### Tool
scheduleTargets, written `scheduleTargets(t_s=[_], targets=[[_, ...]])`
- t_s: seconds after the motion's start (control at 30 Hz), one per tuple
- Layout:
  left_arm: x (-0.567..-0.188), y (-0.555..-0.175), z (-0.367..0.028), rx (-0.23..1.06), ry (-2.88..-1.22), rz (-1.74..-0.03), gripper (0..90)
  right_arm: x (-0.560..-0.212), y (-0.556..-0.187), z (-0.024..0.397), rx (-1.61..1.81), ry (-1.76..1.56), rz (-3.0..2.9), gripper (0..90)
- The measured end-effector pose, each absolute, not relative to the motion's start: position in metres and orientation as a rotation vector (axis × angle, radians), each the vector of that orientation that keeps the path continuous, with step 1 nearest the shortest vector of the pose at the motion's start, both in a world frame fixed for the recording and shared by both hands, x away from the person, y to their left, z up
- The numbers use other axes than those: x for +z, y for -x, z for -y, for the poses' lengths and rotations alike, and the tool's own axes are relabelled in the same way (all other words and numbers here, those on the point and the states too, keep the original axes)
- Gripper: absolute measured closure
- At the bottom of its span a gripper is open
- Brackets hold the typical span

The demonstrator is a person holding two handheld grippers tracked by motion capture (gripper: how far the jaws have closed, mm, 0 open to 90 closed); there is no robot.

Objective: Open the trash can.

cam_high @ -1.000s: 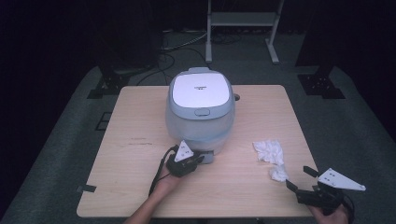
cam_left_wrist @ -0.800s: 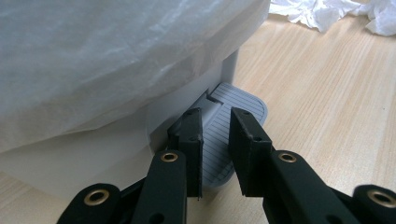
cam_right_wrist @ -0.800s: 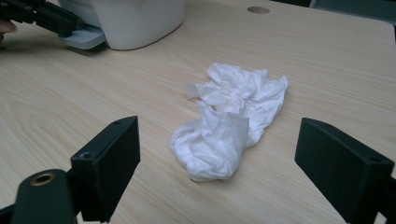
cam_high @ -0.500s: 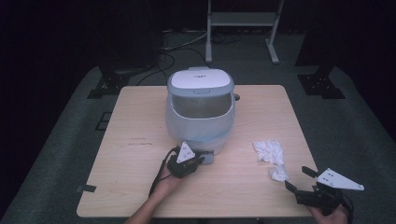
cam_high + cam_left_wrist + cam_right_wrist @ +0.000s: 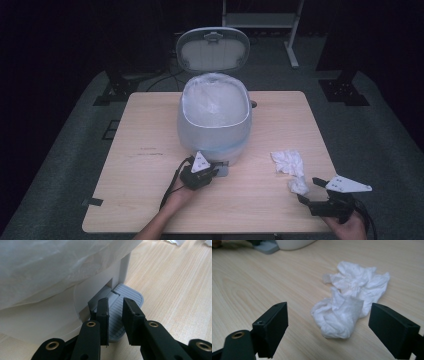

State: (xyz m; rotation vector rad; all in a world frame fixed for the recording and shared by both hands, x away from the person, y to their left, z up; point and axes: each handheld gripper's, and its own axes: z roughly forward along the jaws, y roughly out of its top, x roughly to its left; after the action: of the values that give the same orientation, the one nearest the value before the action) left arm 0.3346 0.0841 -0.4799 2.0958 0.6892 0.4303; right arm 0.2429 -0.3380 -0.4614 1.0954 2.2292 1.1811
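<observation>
— Which step am I on?

— I judge it the opening step: my left gripper [image 5: 212, 173], jaws pressed nearly together with nothing pinched, bears down on the grey pedal [image 5: 125, 312] at the bin's [image 5: 214, 131] near foot, and the lid [image 5: 213, 49] stands upright behind the lined mouth.

— And the other hand?

— My right gripper [image 5: 306, 190] hovers by the table's [image 5: 150, 150] near right corner, jaws spread wide but just beginning to close, either side of a crumpled tissue [image 5: 338, 315] (not touching it). A second tissue [image 5: 288, 161] lies just beyond.

— How does the wad lie?

— Its long axis runs away from my jaws, towards the far edge. Next I should advance, pinch, lift and carry it over the mouth.
</observation>
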Motion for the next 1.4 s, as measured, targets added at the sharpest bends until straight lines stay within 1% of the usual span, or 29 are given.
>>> scheduleTargets(t_s=[0.03, 0.07, 0.13, 0.17, 0.2, 0.3, 0.33, 0.37, 0.4, 0.43, 0.53, 0.67, 0.77, 0.87, 1.4], targets=[[-0.480, -0.335, -0.084, 0.426, -2.094, -0.691, 75.6, -0.463, -0.245, 0.337, 1.182, -1.090, -2.250, 22.9], [-0.480, -0.335, -0.084, 0.426, -2.094, -0.691, 75.6, -0.465, -0.247, 0.337, 1.179, -1.074, -2.270, 25.0], [-0.480, -0.335, -0.085, 0.422, -2.096, -0.695, 75.6, -0.468, -0.252, 0.335, 1.135, -1.064, -2.293, 26.1], [-0.480, -0.335, -0.085, 0.420, -2.095, -0.697, 75.6, -0.469, -0.254, 0.334, 1.124, -1.062, -2.307, 30.2], [-0.480, -0.335, -0.085, 0.420, -2.095, -0.697, 75.6, -0.469, -0.254, 0.334, 1.124, -1.062, -2.307, 30.2], [-0.480, -0.335, -0.085, 0.420, -2.093, -0.701, 75.6, -0.472, -0.262, 0.332, 1.056, -1.051, -2.350, 45.5], [-0.480, -0.335, -0.085, 0.420, -2.093, -0.701, 75.6, -0.472, -0.262, 0.332, 1.056, -1.051, -2.350, 45.5], [-0.480, -0.335, -0.085, 0.418, -2.091, -0.701, 75.6, -0.473, -0.263, 0.331, 1.035, -1.041, -2.352, 51.6], [-0.480, -0.335, -0.085, 0.418, -2.091, -0.701, 75.6, -0.473, -0.263, 0.331, 1.035, -1.041, -2.352, 51.6], [-0.480, -0.336, -0.085, 0.416, -2.089, -0.703, 75.6, -0.473, -0.263, 0.332, 1.028, -1.043, -2.352, 57.6], [-0.480, -0.336, -0.085, 0.414, -2.089, -0.702, 75.6, -0.473, -0.263, 0.333, 1.028, -1.048, -2.350, 65.5], [-0.480, -0.336, -0.085, 0.414, -2.089, -0.701, 75.6, -0.471, -0.262, 0.334, 1.020, -1.061, -2.345, 73.1], [-0.480, -0.336, -0.085, 0.415, -2.089, -0.701, 75.6, -0.468, -0.262, 0.334, 1.006, -1.063, -2.344, 77.0], [-0.480, -0.336, -0.085, 0.415, -2.089, -0.700, 75.6, -0.461, -0.261, 0.334, 1.023, -1.064, -2.333, 78.6], [-0.480, -0.336, -0.085, 0.410, -2.092, -0.700, 75.6, -0.422, -0.256, 0.337, 1.191, -1.072, -2.287, 80.4]])
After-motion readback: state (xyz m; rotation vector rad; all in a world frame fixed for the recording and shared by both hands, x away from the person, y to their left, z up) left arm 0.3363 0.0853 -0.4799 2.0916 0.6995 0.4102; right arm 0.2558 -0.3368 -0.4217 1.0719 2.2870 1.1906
